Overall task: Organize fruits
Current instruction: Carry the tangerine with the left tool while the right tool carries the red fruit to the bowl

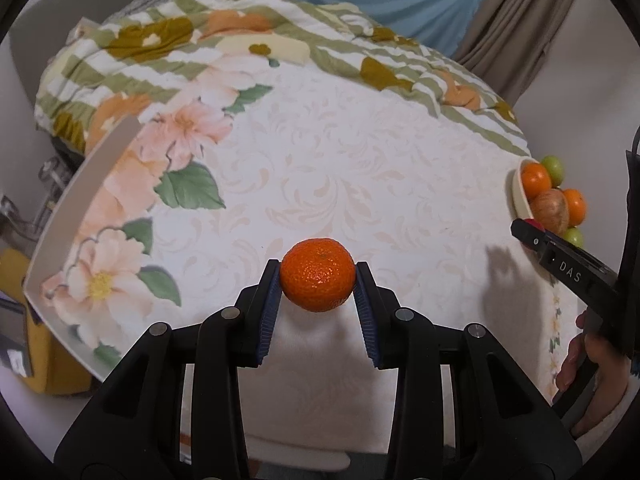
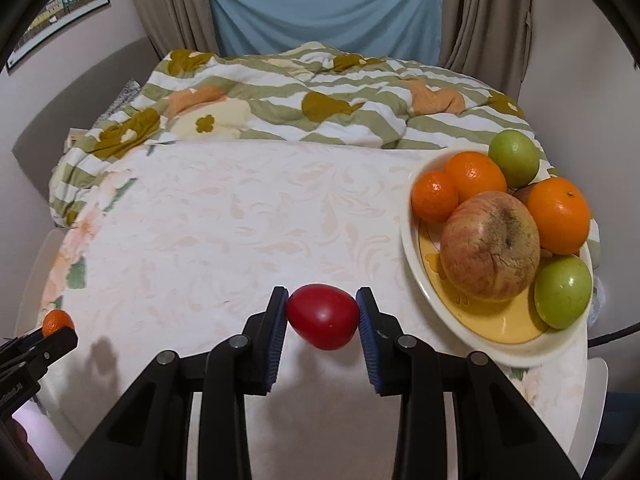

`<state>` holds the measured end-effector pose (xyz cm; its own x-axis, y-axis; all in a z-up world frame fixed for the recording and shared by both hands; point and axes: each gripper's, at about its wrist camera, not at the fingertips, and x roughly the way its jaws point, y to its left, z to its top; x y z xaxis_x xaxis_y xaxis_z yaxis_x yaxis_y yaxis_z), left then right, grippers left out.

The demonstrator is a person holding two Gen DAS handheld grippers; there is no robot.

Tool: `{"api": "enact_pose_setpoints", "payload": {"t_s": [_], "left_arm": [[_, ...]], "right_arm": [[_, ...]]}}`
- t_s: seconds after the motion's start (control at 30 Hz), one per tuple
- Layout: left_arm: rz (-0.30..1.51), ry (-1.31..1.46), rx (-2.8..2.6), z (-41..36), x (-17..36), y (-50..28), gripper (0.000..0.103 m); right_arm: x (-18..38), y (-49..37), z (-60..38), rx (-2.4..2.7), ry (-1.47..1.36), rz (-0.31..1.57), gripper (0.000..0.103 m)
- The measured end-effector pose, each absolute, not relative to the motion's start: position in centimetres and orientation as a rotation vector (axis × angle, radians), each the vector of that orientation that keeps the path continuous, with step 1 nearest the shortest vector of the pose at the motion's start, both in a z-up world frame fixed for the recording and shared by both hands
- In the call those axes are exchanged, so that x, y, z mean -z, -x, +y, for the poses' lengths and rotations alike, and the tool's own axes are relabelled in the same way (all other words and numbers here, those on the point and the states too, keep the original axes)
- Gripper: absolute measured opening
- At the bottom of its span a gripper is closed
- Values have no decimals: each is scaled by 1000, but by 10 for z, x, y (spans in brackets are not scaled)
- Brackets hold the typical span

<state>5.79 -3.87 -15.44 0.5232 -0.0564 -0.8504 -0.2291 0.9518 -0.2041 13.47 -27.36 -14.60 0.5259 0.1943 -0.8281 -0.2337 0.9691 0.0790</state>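
Observation:
My left gripper is shut on a small orange mandarin and holds it above the white floral tablecloth. My right gripper is shut on a red egg-shaped fruit, just left of the cream plate. The plate holds a large reddish apple, three oranges and two green fruits. In the left wrist view the plate sits at the far right with the right gripper in front of it. The left gripper with its mandarin shows at the left edge of the right wrist view.
A rumpled green, white and orange floral quilt lies on the bed behind the table. A blue cloth and beige curtains hang at the back. The table's raised white rim runs along the left, with a yellow object below it.

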Motion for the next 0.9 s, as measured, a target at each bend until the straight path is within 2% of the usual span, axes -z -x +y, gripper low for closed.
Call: {"api": "enact_pose_setpoints", "payload": {"t_s": [0.4,0.9], "left_arm": [[964,250,9,-59,100,-53,43],[913,148,211,-170,60,-120,43]], "right_arm": [[97,-97,-305,-217,-43,951,32],[62,-107,-402,-112,-107,897,32]]}}
